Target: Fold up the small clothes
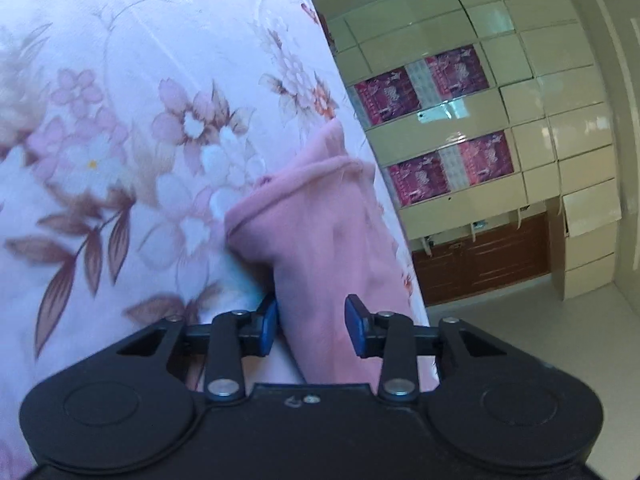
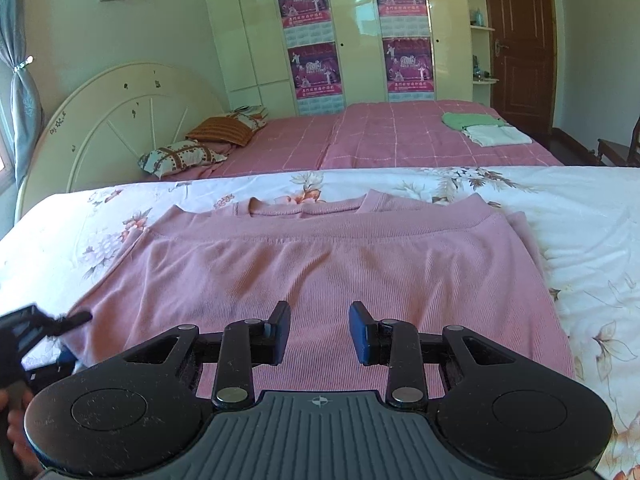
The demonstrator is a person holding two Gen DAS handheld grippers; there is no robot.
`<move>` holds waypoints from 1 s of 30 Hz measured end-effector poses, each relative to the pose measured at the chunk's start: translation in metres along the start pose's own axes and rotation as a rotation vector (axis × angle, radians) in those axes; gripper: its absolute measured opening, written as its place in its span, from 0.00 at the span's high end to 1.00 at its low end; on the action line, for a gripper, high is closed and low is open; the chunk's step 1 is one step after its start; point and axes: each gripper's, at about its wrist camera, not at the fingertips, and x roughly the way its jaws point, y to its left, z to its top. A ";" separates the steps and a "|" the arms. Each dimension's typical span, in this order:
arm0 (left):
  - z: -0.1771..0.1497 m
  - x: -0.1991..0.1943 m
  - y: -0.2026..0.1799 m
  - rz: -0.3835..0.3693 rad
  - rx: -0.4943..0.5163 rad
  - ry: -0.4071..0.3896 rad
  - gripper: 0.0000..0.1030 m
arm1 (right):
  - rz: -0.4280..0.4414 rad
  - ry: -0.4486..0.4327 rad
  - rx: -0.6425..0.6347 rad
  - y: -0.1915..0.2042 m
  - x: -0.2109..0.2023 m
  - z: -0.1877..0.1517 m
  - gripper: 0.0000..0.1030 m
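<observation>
A pink ribbed top (image 2: 320, 264) lies flat on the floral sheet (image 2: 580, 220), its neckline at the far side. My right gripper (image 2: 320, 328) hovers over the top's near part, open, with nothing between its fingers. At the garment's near left corner my left gripper (image 2: 74, 336) is rolled on its side, one finger above the cloth's edge. In the left wrist view a bunched fold of the pink top (image 1: 320, 220) runs between the blue pads of my left gripper (image 1: 311, 320). A gap shows between the pads, and the cloth is not visibly pinched.
Behind the floral sheet lies a pink checked bed (image 2: 380, 140) with a folded green garment (image 2: 472, 120) and a folded white one (image 2: 496, 136), plus pillows (image 2: 180, 158) by the headboard (image 2: 120, 120). A wardrobe with posters (image 2: 312, 40) and a brown door (image 2: 520, 40) stand beyond. A person's hand (image 2: 16, 432) is at lower left.
</observation>
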 end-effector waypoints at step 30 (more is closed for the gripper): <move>0.018 0.021 -0.006 0.054 0.031 -0.167 0.75 | 0.170 0.061 -0.074 0.016 0.079 -0.012 1.00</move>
